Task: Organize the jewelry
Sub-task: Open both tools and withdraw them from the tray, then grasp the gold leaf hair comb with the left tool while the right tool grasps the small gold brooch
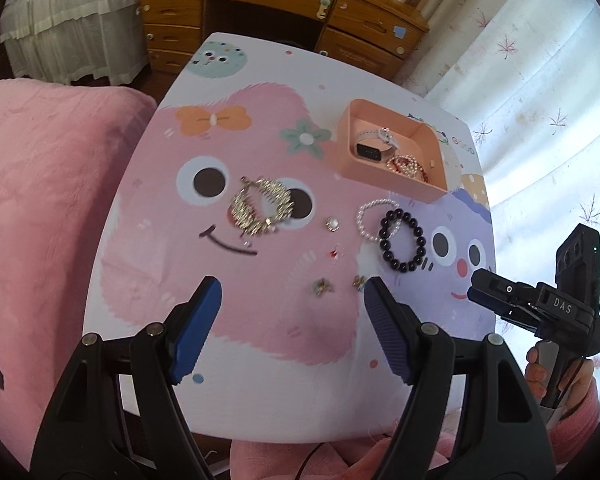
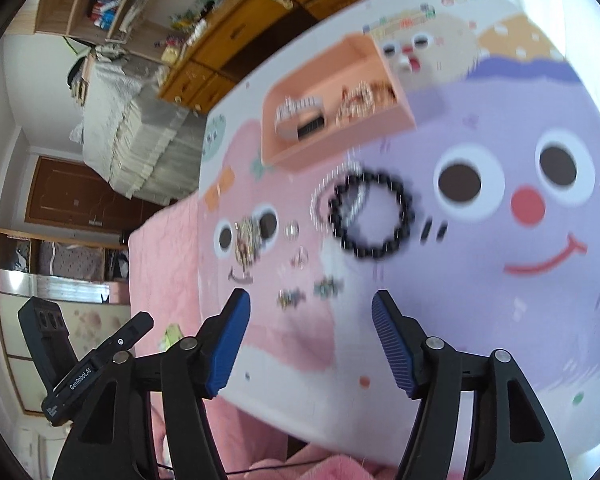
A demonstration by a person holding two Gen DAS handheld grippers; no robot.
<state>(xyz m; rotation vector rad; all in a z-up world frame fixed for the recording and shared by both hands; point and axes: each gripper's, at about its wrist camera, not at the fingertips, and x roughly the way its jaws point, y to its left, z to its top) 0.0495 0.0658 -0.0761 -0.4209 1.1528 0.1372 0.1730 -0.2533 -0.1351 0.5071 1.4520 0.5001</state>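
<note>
With each hand-held gripper, left (image 1: 292, 292) and right (image 2: 310, 306), wide open and empty, grabbing the black bead bracelet (image 1: 403, 239) risks dragging the overlapping pearl bracelet (image 1: 374, 216) along

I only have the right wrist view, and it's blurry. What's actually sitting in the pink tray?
Observer: The left wrist view is sharp. The pink tray holds a watch with a dark rectangular face, and a pearl-and-red bead bracelet beside it.
Operator: I only see the left gripper's body. Is it open?
Observer: Yes, the left gripper is open with nothing between its fingers, above the near part of the table.
</note>
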